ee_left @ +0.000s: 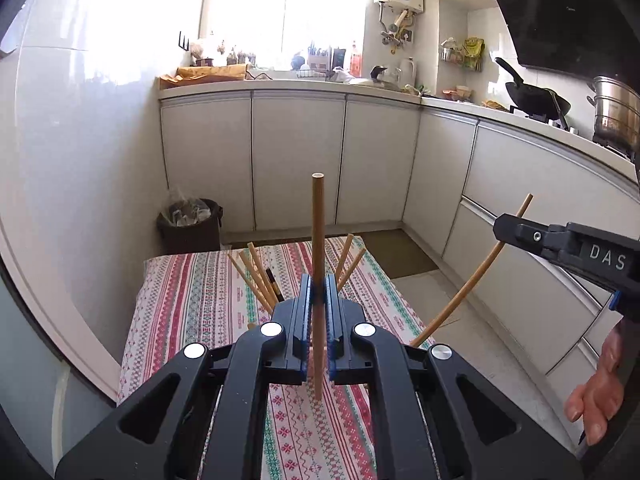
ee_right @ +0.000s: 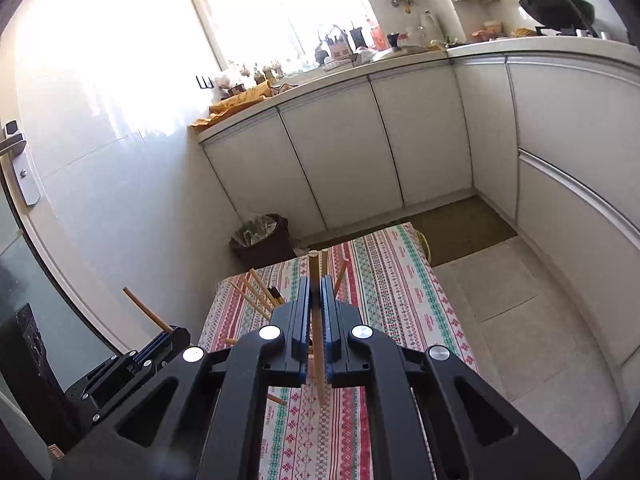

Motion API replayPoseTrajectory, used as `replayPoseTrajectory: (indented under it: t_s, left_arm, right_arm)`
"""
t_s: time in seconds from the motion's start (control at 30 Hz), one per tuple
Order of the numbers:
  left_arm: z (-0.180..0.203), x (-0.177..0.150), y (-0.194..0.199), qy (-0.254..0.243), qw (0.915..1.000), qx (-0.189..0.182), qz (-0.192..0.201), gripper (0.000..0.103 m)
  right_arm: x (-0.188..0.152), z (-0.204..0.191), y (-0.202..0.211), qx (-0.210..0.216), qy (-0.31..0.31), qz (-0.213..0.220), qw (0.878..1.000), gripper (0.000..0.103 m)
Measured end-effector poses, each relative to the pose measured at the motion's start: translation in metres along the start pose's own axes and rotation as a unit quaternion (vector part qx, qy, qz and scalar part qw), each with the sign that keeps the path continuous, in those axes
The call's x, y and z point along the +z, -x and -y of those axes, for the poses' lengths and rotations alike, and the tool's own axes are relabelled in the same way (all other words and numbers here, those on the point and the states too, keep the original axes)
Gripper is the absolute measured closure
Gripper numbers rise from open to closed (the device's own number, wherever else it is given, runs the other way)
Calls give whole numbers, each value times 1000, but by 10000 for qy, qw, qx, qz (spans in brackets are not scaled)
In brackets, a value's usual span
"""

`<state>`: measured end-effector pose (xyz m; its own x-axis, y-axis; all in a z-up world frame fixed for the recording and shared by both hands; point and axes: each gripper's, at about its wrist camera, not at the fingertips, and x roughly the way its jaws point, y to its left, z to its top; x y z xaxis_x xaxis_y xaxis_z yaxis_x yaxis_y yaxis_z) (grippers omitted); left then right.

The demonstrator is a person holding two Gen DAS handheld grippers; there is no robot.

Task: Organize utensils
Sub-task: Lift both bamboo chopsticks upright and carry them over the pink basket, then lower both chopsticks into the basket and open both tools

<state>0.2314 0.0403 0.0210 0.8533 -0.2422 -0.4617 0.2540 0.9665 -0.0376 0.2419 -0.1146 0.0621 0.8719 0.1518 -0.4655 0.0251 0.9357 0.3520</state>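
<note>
Chopstick (ee_left: 318,264): plain light wood, round, upright.

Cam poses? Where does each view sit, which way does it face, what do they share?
Left wrist: on the left tongs, facing ahead and slightly down over the table; they clamp a chopstick; right tongs and a hand at right.
Right wrist: on the right tongs, same heading; they clamp a chopstick; left tongs lower left.
Shared: table, chopstick bundle, bin, cabinets.
</note>
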Motion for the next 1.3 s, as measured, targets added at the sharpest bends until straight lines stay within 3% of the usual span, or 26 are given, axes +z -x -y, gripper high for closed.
replayPoseTrajectory:
  t_s: [0.3,0.53,0.6,0.63,0.9,1.2,1.3]
  left_arm:
    - [-8,35,-42,182,9994,138,248,98]
    - [-18,30,-98,415,9986,295,124,96]
    - [-23,21,-108,542,9977,408,-41,78]
    - [-27,17,-107,638,9970,432,-17,72]
    - [-47,12,-73,745,9939,710,404,63]
    - [-54,11,-70,695,9921,1002,282,63]
    - [-54,12,-67,686,9917,1045,314,55]
  right_arm:
    - [19,-6,-34,129,-73,199,9997,98]
    - [17,-5,-74,60,-14,214,9998,97]
    - [12,-4,-86,58,-21,157,9999,97]
    - [10,-4,-91,53,-20,124,9999,97]
    - [1,-10,-105,28,46,73,10000,98]
    - [-5,-17,-117,-214,133,-127,9996,90]
    - [-4,-14,-113,-257,112,-117,9995,90]
